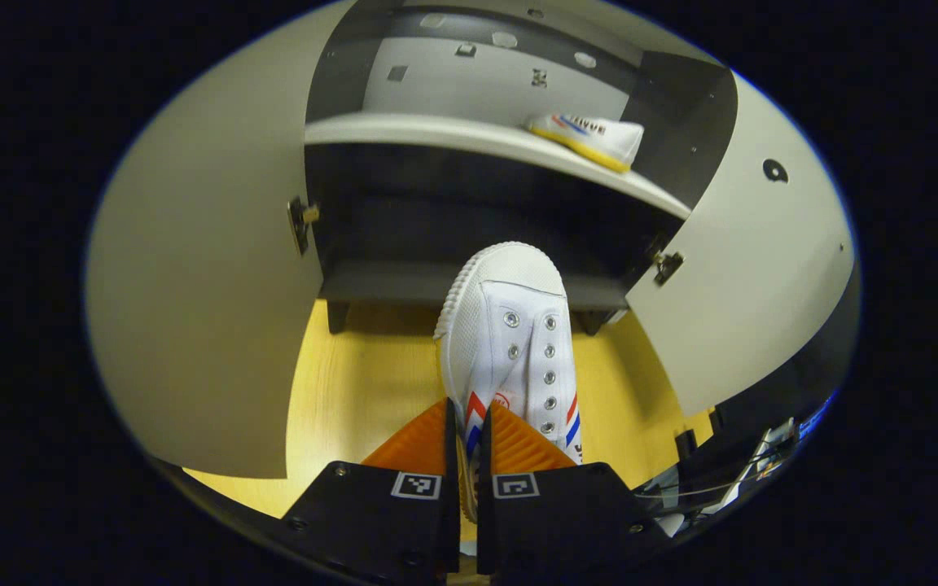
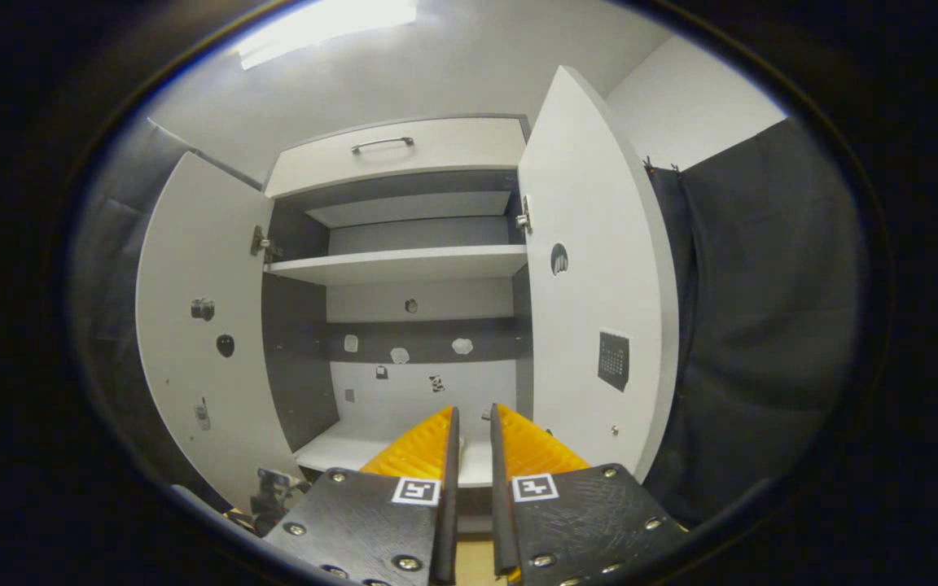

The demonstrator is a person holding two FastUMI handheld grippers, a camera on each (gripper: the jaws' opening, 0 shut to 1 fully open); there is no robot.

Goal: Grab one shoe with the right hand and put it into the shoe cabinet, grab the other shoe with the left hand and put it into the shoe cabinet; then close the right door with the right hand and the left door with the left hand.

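Note:
My left gripper (image 1: 469,404) is shut on the side of a white canvas shoe (image 1: 510,325) with red and blue stripes. The shoe's toe points at the open shoe cabinet (image 1: 477,285), level with its dark bottom compartment and above the floor. The matching shoe (image 1: 591,138) lies on its side at the right end of the white shelf (image 1: 420,132). In the right gripper view, my right gripper (image 2: 473,411) is shut with nothing between its fingers. It faces the cabinet's interior (image 2: 412,325) from a little way back, above a lower shelf (image 2: 339,448).
Both cabinet doors stand wide open: the left door (image 1: 200,309) and the right door (image 1: 754,268), also the left door (image 2: 200,342) and right door (image 2: 591,285). A drawer with a handle (image 2: 383,145) tops the cabinet. Yellow floor (image 1: 355,391) lies below. Black cloth (image 2: 762,325) hangs right.

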